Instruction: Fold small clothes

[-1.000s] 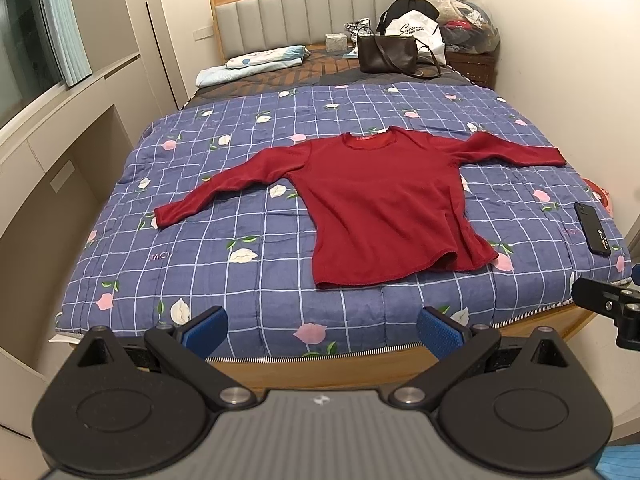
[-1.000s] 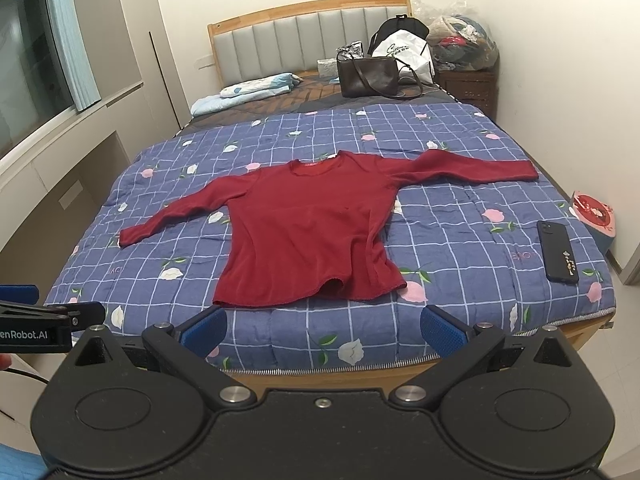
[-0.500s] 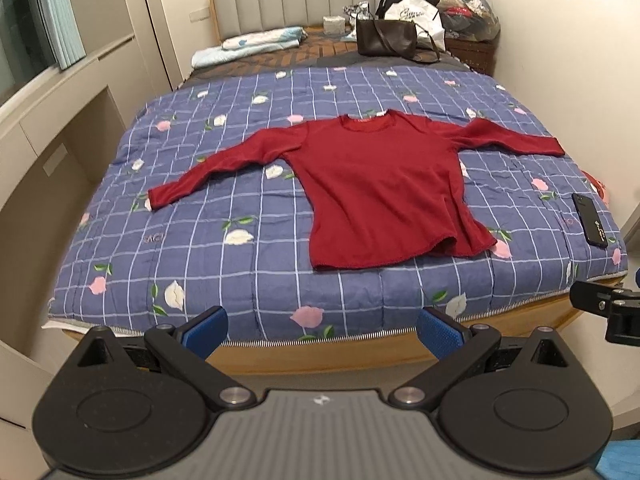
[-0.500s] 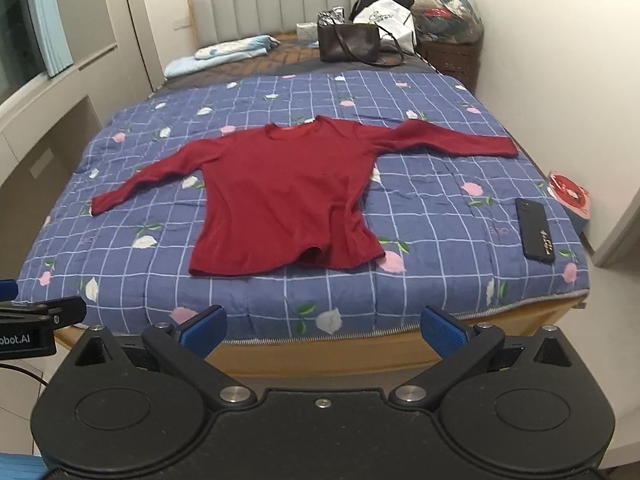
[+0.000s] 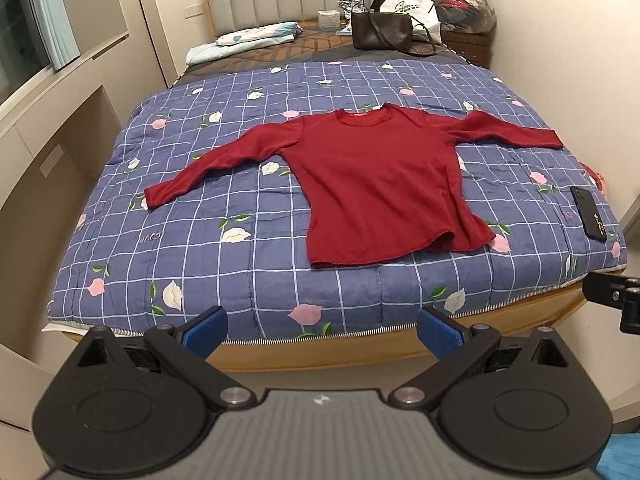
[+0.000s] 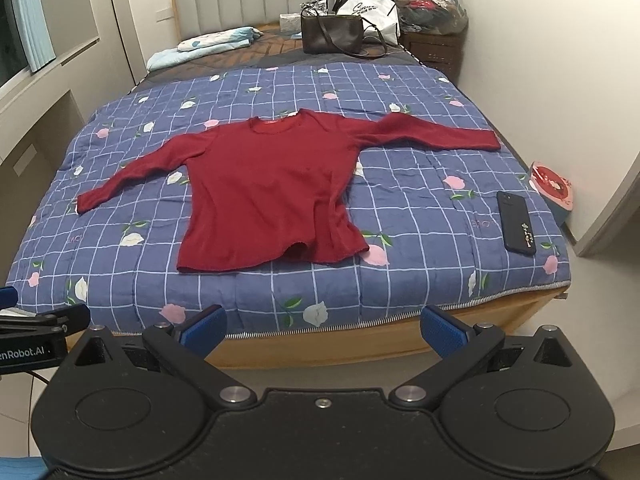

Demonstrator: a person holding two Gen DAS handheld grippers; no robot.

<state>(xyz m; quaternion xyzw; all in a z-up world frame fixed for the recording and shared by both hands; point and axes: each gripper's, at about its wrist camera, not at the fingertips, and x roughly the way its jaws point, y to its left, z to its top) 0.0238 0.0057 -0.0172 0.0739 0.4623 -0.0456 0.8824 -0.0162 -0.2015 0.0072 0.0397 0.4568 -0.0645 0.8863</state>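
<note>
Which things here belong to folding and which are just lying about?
For the job: red long-sleeved top, left tool, right tool.
Lying about: black phone, brown handbag, white bag, folded bedding.

Both views are evenly and warmly lit by indoor light from above, with no hard shadows on the bed cover (image 5: 240,264). The red top (image 5: 376,192) casts only a thin soft shadow along its hem. The window (image 5: 24,40) at the far left looks dark. The satin-like cover shows faint sheen near its front edge. The black phone (image 6: 516,222) reflects little. Fisheye distortion bends the walls and bed frame strongly toward the edges, and the corners darken. Focus is sharp throughout, without motion blur.
</note>
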